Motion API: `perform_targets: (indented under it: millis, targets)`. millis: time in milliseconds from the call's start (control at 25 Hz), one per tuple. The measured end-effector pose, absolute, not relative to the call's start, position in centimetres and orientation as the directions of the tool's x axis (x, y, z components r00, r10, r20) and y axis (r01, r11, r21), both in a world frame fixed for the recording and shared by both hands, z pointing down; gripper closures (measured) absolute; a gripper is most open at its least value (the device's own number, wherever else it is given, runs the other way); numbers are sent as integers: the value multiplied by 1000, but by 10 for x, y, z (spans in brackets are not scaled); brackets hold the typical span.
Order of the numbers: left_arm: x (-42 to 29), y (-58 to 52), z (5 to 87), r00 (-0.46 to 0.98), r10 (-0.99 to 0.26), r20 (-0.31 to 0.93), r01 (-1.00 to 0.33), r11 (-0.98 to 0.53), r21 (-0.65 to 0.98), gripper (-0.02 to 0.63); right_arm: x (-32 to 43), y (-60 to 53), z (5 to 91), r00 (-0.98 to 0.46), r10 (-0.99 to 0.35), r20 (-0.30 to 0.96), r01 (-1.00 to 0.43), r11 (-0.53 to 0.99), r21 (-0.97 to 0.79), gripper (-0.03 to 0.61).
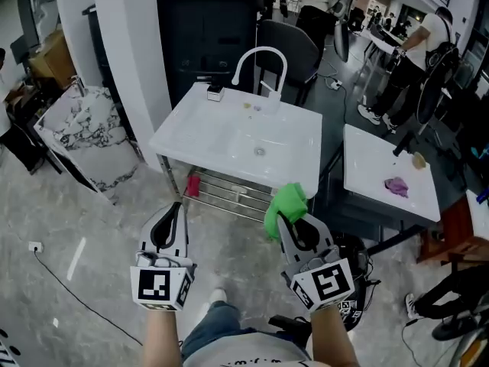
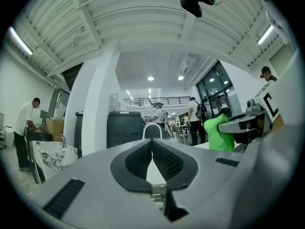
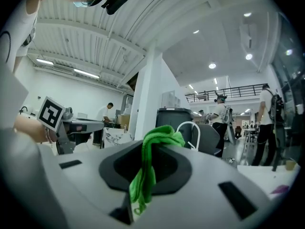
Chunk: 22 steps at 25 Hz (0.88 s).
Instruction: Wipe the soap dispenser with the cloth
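A small white soap dispenser point(image 1: 215, 92) with a dark top stands at the back left corner of the white sink point(image 1: 200, 132), beside the curved white faucet point(image 1: 260, 61). Both grippers are held level in front of the sink, short of its front edge. My left gripper point(image 1: 178, 206) point(image 2: 151, 142) is shut with nothing between its jaws. My right gripper point(image 1: 280, 219) point(image 3: 146, 146) is shut on a bright green cloth point(image 1: 286, 202) point(image 3: 159, 136), which bunches above the fingertips and hangs down between them. The cloth point(image 2: 217, 133) also shows in the left gripper view.
A second white table point(image 1: 382, 155) at the right carries a purple scrap point(image 1: 396, 186). A marble slab point(image 1: 80, 132) leans at the left and a black cabinet point(image 1: 206, 29) stands behind the sink. A metal rack point(image 1: 229, 193) sits under the sink. People work further back.
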State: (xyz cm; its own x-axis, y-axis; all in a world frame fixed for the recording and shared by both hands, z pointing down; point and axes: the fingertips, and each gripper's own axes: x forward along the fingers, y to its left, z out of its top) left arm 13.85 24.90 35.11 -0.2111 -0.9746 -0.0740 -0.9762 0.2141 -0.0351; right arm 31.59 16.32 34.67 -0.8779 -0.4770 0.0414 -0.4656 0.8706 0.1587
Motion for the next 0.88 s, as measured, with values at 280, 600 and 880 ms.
perform_targets:
  millis: [280,600,880]
  targets:
    - [63,212,358,-175,-983,-59,-984,176,-18,598,234,130,342,-862,-506,38,-494,854,163,531]
    - [25,189,362,-165,-985,-54,-986,166,-8,598,198,99,356,-856,-514,63,-505,855,119,531]
    - [-9,162,363,-179,-982,-51,-984,179,8,598,161,61,362,-861,-505,59,-499,861,96,531]
